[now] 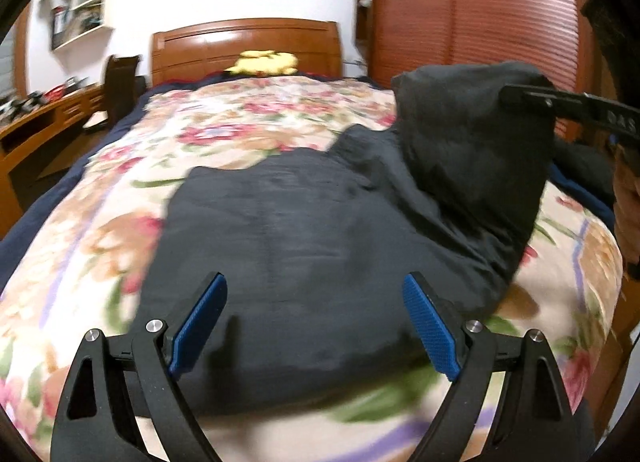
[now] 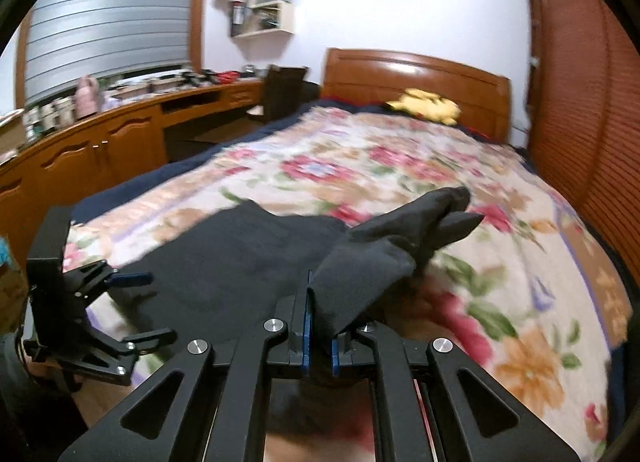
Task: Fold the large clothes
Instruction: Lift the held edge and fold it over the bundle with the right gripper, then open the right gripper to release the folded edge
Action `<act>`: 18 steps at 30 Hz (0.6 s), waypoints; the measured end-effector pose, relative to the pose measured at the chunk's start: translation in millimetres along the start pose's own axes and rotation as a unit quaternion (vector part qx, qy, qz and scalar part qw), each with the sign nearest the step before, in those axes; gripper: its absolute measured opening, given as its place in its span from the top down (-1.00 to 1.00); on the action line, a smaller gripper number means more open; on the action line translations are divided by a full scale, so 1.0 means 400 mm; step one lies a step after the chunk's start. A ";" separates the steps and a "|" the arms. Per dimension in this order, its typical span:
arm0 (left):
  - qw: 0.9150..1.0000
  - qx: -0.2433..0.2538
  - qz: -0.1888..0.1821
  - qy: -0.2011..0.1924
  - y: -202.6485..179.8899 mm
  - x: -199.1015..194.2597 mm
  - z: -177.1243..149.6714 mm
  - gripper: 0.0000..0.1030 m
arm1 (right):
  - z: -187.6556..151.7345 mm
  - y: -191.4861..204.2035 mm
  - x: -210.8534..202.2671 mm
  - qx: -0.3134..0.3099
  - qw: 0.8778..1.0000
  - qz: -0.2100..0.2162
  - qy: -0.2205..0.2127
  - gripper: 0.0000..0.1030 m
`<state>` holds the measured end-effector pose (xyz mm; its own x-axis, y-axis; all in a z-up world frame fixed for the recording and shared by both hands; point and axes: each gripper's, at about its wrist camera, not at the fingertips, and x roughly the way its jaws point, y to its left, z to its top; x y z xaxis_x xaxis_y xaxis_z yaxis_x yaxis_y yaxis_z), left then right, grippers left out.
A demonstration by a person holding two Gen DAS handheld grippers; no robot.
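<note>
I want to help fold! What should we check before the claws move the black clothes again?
1. Right claw pinching the black garment: ok.
2. Left claw open, nothing in it: ok.
3. Garment lying flat on the flowery blanket: not ok, one part is lifted.
4. Blanket free on the far side for the fold: ok.
5. Yellow plush toy away from the garment: ok.
6. Lifted part untwisted: cannot tell.

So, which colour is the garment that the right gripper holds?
Black. The garment shows best in the left wrist view, spread on the floral blanket; the right gripper pinches one part.
</note>
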<state>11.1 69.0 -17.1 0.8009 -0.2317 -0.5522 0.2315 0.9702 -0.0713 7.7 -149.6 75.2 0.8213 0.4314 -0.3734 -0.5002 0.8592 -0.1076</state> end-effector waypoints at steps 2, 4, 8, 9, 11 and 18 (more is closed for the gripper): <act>1.000 -0.018 0.008 -0.005 0.047 -0.019 0.000 -0.74 | 0.019 0.053 0.030 -0.012 1.000 0.021 -0.005 0.87; 0.999 -0.034 0.024 -0.012 0.099 -0.045 -0.003 -0.74 | 0.034 0.100 0.066 -0.025 0.999 0.043 -0.004 0.88; 0.997 -0.049 0.061 -0.019 0.183 -0.081 -0.017 -0.74 | 0.046 0.200 0.134 -0.048 0.995 0.089 0.003 0.88; 0.996 -0.054 0.068 -0.019 0.204 -0.089 -0.022 -0.74 | 0.043 0.227 0.150 -0.053 0.993 0.102 0.005 0.88; 0.995 -0.065 0.075 -0.019 0.237 -0.099 -0.032 -0.74 | 0.036 0.271 0.182 -0.059 0.990 0.124 0.010 0.88; 0.992 -0.090 0.084 -0.016 0.291 -0.109 -0.050 -0.74 | 0.002 0.304 0.300 -0.051 0.985 0.151 0.062 0.71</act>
<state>-8.0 193.4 -18.0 0.8371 -0.0654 -0.5431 -0.0065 0.9916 -0.1293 45.8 6.8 18.2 0.5950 0.6205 -0.5108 -0.7461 0.6627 -0.0640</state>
